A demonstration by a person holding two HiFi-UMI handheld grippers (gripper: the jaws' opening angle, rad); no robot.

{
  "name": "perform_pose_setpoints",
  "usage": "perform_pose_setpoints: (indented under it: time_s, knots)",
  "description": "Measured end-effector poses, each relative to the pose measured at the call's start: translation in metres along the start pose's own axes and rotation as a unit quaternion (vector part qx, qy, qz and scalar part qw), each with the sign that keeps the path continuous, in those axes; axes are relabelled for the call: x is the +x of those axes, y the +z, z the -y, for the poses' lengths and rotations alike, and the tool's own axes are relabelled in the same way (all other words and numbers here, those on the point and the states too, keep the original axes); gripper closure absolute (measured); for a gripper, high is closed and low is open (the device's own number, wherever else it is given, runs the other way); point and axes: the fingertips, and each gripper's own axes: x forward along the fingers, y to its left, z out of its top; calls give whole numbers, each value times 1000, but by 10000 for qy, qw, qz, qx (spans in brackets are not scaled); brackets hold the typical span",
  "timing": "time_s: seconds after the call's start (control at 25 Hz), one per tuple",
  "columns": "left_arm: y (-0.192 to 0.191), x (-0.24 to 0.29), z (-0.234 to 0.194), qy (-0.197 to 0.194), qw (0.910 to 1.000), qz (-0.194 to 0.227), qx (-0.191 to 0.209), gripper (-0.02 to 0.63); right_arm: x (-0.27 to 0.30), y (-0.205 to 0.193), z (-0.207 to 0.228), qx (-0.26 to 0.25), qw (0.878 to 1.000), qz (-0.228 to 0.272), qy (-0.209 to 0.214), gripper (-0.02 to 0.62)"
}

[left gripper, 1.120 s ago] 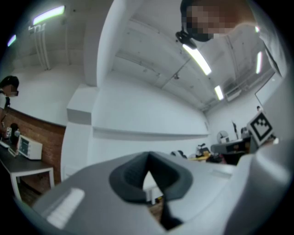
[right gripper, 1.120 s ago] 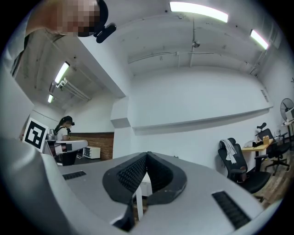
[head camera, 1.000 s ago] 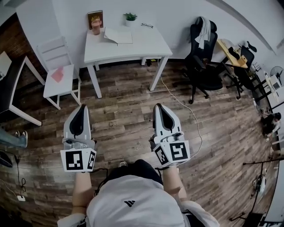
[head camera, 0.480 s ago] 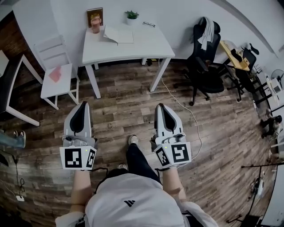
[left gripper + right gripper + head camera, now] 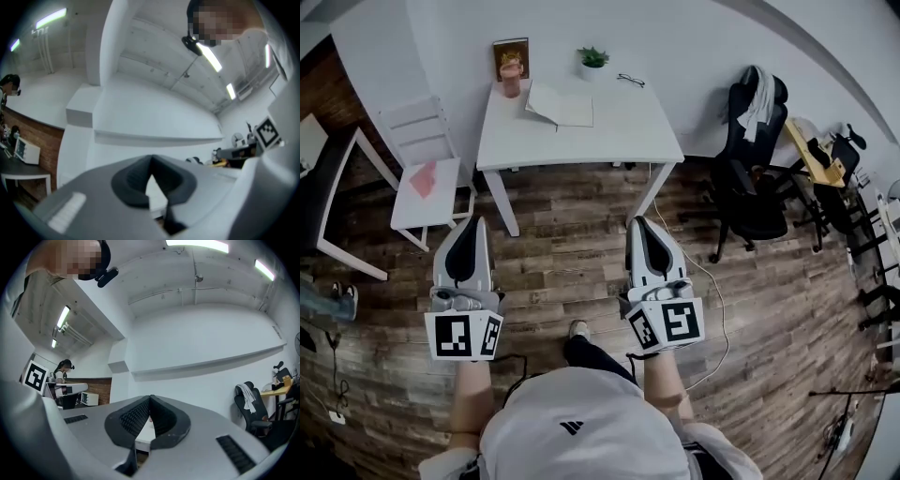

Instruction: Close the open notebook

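The person has walked nearer the counter [image 5: 623, 131]. The open notebook [image 5: 562, 105] lies by its back edge, not reached yet. Left claw [image 5: 473, 223] and right claw [image 5: 637, 223] are both closed, empty.

Wood floor [image 5: 567, 258] lay open right up to the white table's [image 5: 619, 131] front edge. A white chair [image 5: 427, 173] hemmed the table's left side, a black office chair [image 5: 750, 187] stood off right, and a cable [image 5: 712, 281] trailed over the boards past the right table leg. On top, a pink cup [image 5: 511, 80], potted plant [image 5: 593, 62] and glasses [image 5: 630, 81] lined the back around the open notebook [image 5: 561, 105]; the near half was bare.
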Motion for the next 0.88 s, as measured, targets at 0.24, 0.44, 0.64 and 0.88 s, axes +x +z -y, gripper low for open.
perform_pose_setpoints:
  time_s: [0.24,0.44,0.64,0.88]
  knots:
    - [-9,60,2,110,9999,49,-8,597,51,-5,41,57,9999,4,152,597]
    - [-16,97,16,140,9998,121,10,597,75,-14,70,112,9995,7,285,597]
    - [-28,123,11,264,9995,5,157,597,102,-22,88,213,9989,-3,406,597]
    - [-46,163,10,132,9998,-41,133,597,132,-33,108,285,9991,-50,321,597]
